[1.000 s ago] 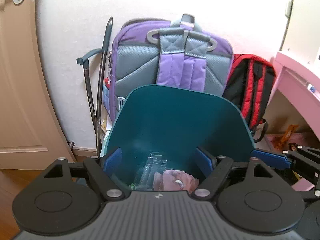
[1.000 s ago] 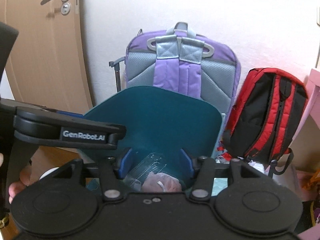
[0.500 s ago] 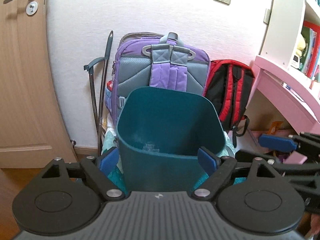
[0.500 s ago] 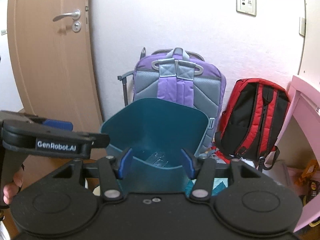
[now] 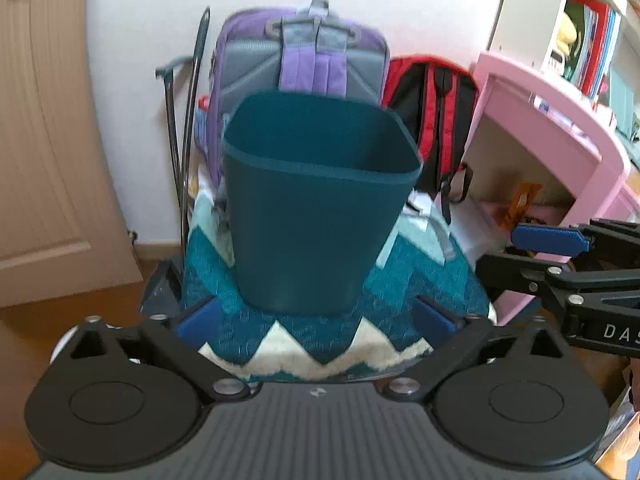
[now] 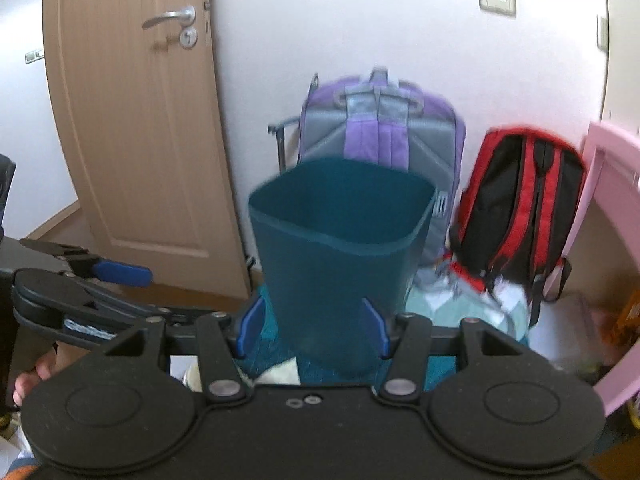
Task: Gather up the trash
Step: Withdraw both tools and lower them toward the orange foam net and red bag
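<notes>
Bin (image 5: 316, 208), dark teal with a rounded square rim, stands upright on a teal rug (image 5: 420, 276) with a cream zigzag edge; its inside is not visible from either wrist view, so you cannot confirm any trash in it. Directly behind the bin a purple and grey backpack (image 5: 304, 52) leans against the white wall, and to the right of the bin a red and black backpack (image 5: 436, 100) stands against the same wall. Left of the bin you have a wooden door (image 6: 132, 120) with a metal lever handle (image 6: 170, 18), and between door and bin thin dark metal rods (image 5: 188, 128) lean upright. Far right of the bin a pink shelf unit (image 5: 560, 128) holds books above. Your left tongs (image 5: 316, 320) sit in front of the bin's base, their jaws opening wide, with nothing between the blue pads (image 5: 200, 322) but rug; they touch nothing. Your right tongs (image 6: 314, 326) are held partly apart, and in the right wrist view the bin's lower wall appears between the blue pads (image 6: 250, 328), yet the pads are not seen pressing it. In the left wrist view the right tongs (image 5: 560, 256) show well to the right of the bin, holding nothing. A hand (image 6: 28, 380) shows at the lower left edge of the right wrist view.
</notes>
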`<state>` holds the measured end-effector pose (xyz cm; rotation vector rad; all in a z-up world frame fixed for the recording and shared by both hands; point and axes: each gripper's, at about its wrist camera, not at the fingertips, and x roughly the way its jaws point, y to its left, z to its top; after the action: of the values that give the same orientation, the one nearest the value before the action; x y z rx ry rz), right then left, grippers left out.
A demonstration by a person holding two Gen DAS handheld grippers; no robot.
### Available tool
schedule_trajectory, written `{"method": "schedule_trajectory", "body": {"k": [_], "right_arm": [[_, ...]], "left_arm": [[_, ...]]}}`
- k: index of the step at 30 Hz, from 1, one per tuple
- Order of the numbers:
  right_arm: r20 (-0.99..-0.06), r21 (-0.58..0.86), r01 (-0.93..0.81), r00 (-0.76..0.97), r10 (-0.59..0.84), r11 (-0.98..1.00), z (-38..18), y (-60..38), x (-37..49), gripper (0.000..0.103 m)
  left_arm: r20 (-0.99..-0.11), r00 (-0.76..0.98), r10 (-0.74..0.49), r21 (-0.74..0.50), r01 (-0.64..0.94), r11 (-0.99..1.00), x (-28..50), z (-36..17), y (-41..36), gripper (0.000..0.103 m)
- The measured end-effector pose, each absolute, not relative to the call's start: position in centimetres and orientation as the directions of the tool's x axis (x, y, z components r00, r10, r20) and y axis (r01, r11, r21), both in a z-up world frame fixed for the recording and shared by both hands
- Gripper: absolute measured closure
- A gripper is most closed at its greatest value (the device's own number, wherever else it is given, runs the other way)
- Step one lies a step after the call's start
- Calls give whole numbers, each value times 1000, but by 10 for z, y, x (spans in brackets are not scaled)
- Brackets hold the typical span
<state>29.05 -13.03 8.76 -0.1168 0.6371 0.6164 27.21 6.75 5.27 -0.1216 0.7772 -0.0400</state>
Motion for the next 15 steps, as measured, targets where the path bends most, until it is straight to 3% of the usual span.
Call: {"method": "schedule_trajectory", "body": {"k": [7,15], "right_arm": [[-708,110,-525,555,437,844,-28,-142,286,50],[-843,184,-349,425,330,919,-172,-160,318,50]], "left_arm": [[-772,628,-102,-167,-45,985,266,-44,83,0],[-884,463,-74,-162,-153,975,281,-169,115,0]]}}
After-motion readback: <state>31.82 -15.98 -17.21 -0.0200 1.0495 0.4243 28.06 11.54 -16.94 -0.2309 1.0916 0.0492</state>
